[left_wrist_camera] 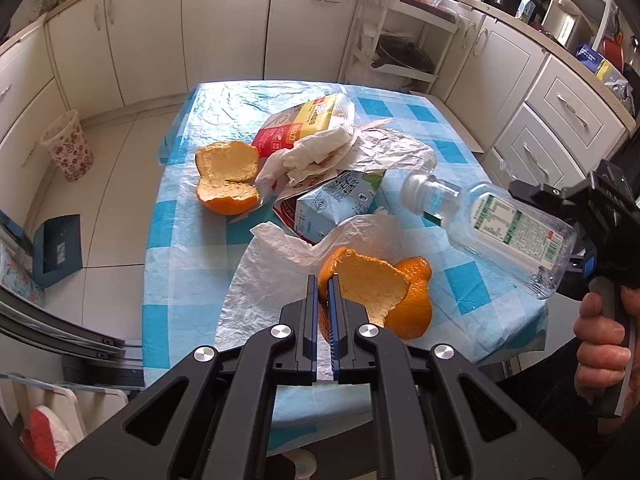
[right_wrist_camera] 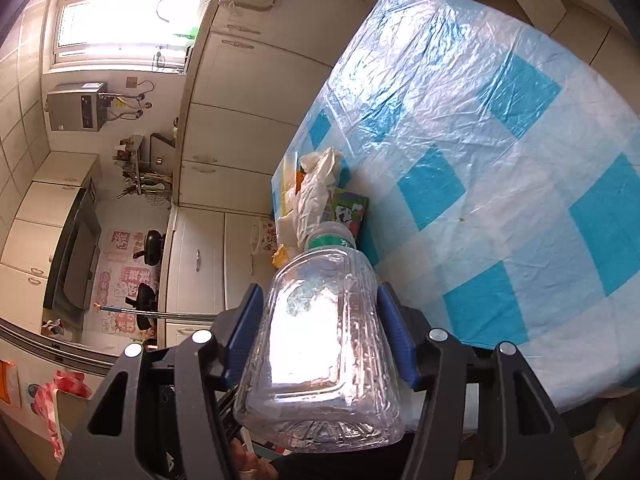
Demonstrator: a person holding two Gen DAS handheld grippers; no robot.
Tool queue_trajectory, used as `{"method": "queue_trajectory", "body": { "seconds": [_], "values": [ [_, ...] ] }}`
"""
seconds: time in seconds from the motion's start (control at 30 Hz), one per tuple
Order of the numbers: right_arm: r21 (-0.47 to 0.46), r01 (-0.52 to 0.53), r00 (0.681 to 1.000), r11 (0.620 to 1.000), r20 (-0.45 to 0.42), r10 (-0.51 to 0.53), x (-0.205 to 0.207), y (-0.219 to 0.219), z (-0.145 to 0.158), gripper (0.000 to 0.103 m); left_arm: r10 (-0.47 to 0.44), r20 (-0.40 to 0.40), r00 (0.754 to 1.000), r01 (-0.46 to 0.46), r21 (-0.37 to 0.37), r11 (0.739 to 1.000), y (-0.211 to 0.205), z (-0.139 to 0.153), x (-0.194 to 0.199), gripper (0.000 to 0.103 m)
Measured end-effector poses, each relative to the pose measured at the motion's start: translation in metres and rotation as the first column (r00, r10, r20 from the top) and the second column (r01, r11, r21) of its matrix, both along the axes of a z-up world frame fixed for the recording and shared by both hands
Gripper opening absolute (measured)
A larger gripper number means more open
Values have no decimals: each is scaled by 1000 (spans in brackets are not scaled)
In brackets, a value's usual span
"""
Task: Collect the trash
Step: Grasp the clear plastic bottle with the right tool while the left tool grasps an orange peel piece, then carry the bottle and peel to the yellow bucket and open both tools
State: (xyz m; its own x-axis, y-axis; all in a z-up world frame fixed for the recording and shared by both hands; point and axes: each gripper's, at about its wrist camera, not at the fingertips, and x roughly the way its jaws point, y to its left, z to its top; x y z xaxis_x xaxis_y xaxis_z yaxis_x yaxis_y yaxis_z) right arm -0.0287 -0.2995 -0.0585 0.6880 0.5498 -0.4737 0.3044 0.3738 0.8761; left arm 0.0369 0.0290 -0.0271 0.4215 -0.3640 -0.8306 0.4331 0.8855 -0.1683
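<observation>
Kitchen, blue-checked plastic-covered counter (left_wrist_camera: 192,216): left gripper (left_wrist_camera: 323,280) jaws clamped on orange peel (left_wrist_camera: 384,292), right gripper (right_wrist_camera: 318,316) jaws clamped on clear plastic bottle (right_wrist_camera: 320,344), both lifted. Other peel half (left_wrist_camera: 226,178), blue-white milk carton (left_wrist_camera: 332,208), wrappers remain; floral bin (left_wrist_camera: 68,144) stands on the floor, well apart.

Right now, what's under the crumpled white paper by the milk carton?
Under the crumpled white paper, a red-and-yellow snack wrapper sticks out behind; the milk carton lies in front. Anything beneath is covered.

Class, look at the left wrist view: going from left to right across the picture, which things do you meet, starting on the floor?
Flowered bin → orange peel on the table → milk carton → clear bottle → hand on the right gripper's handle.
</observation>
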Motion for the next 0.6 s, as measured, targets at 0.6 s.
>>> {"method": "queue_trajectory", "body": {
  "seconds": [0.6],
  "values": [
    [-613, -240, 968, 753, -208, 139, 30, 42, -15, 62, -6, -7, 1000, 6, 47, 999, -15, -7, 2, 5]
  ]
}}
